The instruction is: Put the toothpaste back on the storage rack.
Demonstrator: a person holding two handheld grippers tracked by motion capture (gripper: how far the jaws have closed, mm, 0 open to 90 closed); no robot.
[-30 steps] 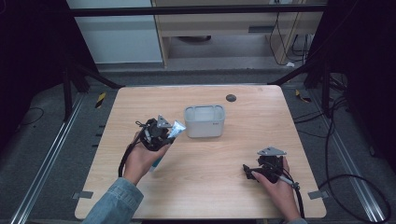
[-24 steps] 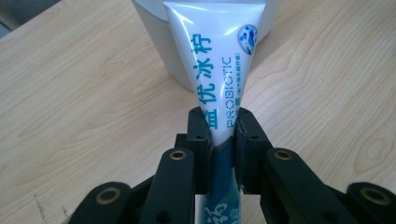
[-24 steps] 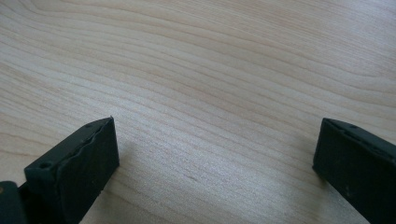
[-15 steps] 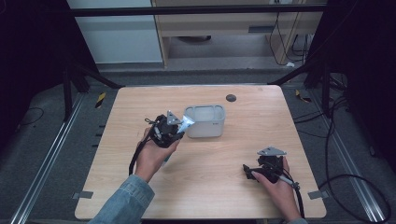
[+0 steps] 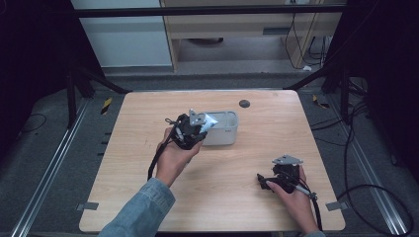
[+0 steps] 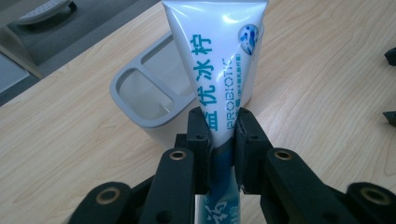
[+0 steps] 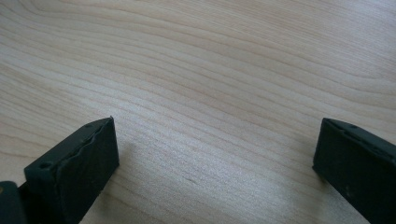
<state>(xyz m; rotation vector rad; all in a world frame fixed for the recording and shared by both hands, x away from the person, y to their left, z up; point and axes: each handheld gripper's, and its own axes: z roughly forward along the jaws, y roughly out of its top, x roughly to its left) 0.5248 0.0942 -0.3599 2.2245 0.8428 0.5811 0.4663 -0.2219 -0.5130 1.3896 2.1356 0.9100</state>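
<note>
- Above the middle of the wooden table [image 5: 123, 163], the left gripper [image 5: 190, 129] is held up by the person's left hand [image 5: 174, 155], whose forearm, in a blue denim sleeve [image 5: 141, 212], reaches in from the bottom edge and angles toward the far right.
- In the left gripper view, the two black fingers [image 6: 200, 140] pinch a white toothpaste tube [image 6: 219, 60] with blue lettering near its lower part; the tube's broad flat end points away from the gripper.
- In the high view, the tube [image 5: 206, 123] sticks out from the gripper toward the grey holder [image 5: 225, 129], its far end at the holder's near-left rim.
- The holder stands on the table just beside the left gripper; in the left gripper view it shows as a rounded grey box [image 6: 140, 100] with open compartments, lying behind and below the tube.
- Near the front right corner of the table, the right hand [image 5: 296, 195] rests low with the right gripper [image 5: 264, 181] pointing leftward across the tabletop.
- In the right gripper view, its fingers [image 7: 79, 163] stand spread wide apart with bare wood between them.
- A small dark round disc [image 5: 243, 103] lies on the far side of the table, well apart from both grippers.
</note>
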